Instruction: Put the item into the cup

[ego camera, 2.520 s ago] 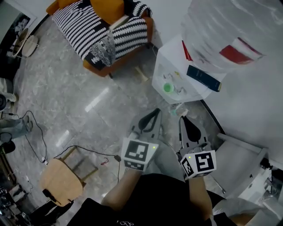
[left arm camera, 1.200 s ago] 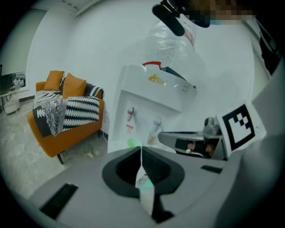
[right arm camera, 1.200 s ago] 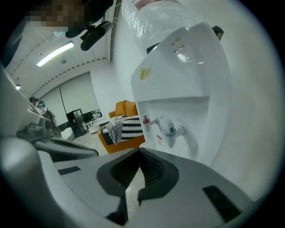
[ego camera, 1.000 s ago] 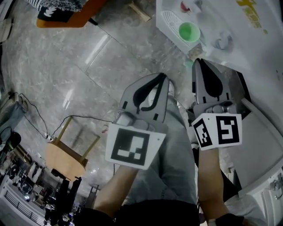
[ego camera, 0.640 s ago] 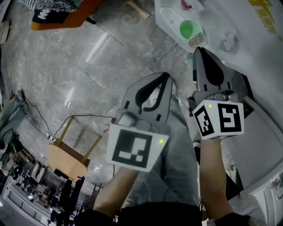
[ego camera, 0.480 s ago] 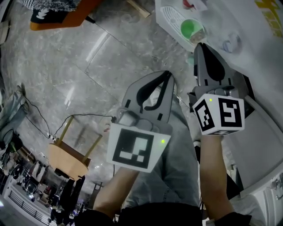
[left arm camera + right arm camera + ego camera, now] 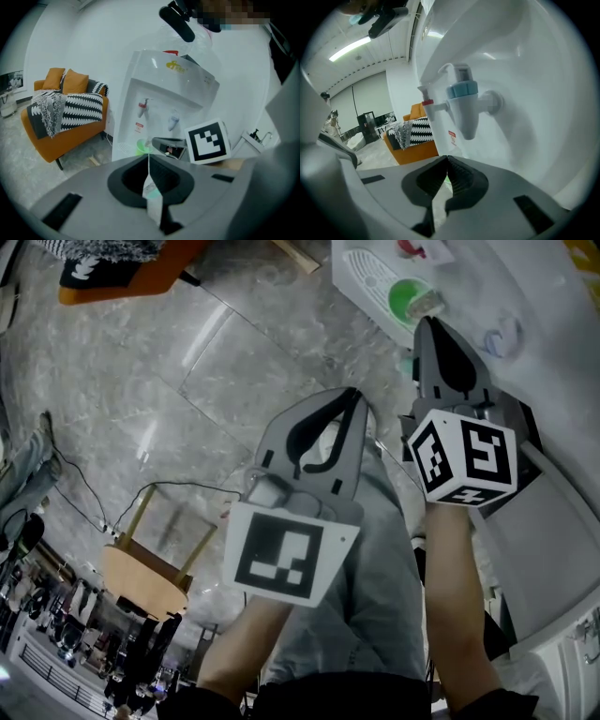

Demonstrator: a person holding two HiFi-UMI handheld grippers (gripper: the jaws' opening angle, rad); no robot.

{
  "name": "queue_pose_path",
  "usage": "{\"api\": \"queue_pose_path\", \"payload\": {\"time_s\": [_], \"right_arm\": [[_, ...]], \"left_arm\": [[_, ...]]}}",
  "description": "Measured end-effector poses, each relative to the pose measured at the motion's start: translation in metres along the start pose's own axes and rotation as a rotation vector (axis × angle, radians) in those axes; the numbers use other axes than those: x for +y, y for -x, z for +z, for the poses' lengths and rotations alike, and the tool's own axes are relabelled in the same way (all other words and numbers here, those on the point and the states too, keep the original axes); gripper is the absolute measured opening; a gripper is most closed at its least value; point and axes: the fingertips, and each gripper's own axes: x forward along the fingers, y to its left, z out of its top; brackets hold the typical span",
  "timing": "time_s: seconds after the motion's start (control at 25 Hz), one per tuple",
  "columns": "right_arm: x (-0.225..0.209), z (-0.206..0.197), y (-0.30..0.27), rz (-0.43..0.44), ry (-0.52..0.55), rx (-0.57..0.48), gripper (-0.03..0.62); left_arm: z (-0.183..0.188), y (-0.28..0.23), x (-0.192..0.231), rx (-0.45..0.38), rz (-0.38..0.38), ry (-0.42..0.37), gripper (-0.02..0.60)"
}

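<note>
The left gripper jaws are closed on a white sachet. Beyond them, a green cup stands on the water dispenser.

We see the item, a small flat tea bag, white with a pale green print. It is pinched on edge between the closed jaws of the left gripper, and its thin string runs straight up from its top corner. The cup is well apart from the bag: we make it out as green, upright and open at the top, standing on the white drip tray. From the left gripper view it shows small, beyond the string.
</note>
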Motion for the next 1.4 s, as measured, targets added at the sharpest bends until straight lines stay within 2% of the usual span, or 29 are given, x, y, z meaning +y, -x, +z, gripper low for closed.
{"api": "queue_pose_path", "payload": {"time_s": [0.16, 0.72, 0.88, 1.4], "right_arm": [[-0.004, -0.002, -0.004, -0.022, 0.005, -0.001, 0.012], [-0.007, -0.003, -0.020, -0.032, 0.014, -0.008, 0.015], [-0.006, -0.002, -0.020, -0.024, 0.009, -0.016, 0.069], [-0.002, -0.002, 0.006, -0.029, 0.033, -0.039, 0.052]], "left_arm": [[0.000, 0.001, 0.004, 0.001, 0.011, -0.020, 0.014], [-0.008, 0.008, 0.015, 0.005, 0.025, -0.003, 0.014], [-0.009, 0.008, 0.013, 0.009, 0.018, -0.004, 0.014], [-0.006, 0.012, 0.011, -0.013, 0.026, -0.024, 0.014]]}}
